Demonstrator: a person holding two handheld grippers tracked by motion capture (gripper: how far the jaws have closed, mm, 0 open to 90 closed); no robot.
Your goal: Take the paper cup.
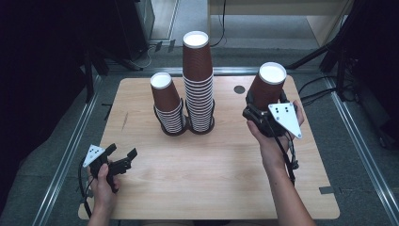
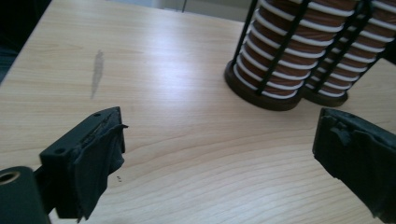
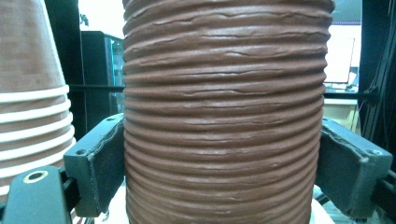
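Right tool (image 1: 263, 110): clenched on an upside-down brown cup (image 1: 267, 89), centre right of the high view, above the desk (image 1: 211, 188). Left tool (image 1: 123, 157): released, jaws empty, lower left. Two cup stacks (image 1: 197, 84) stand upper centre.

Single cup (image 1: 266, 89) in the right gripper (image 1: 263, 117): reddish brown, white base facing up; close up in the right gripper view its wall (image 3: 224, 116) shows fine horizontal ribbing. Two cup stacks, tall stack (image 1: 198, 80) and short stack (image 1: 167, 103): same brown, white bases, thin white rims banding the lower part. Holder (image 2: 275, 95) around them: dark base, black upright bars. Table (image 1: 188, 165): pale wood grain, one grey smudge (image 2: 97, 70), one dark round spot (image 1: 239, 89). Both grippers black; left gripper (image 1: 123, 159) and right each carry a grey-white triangular plate with small dark dots.
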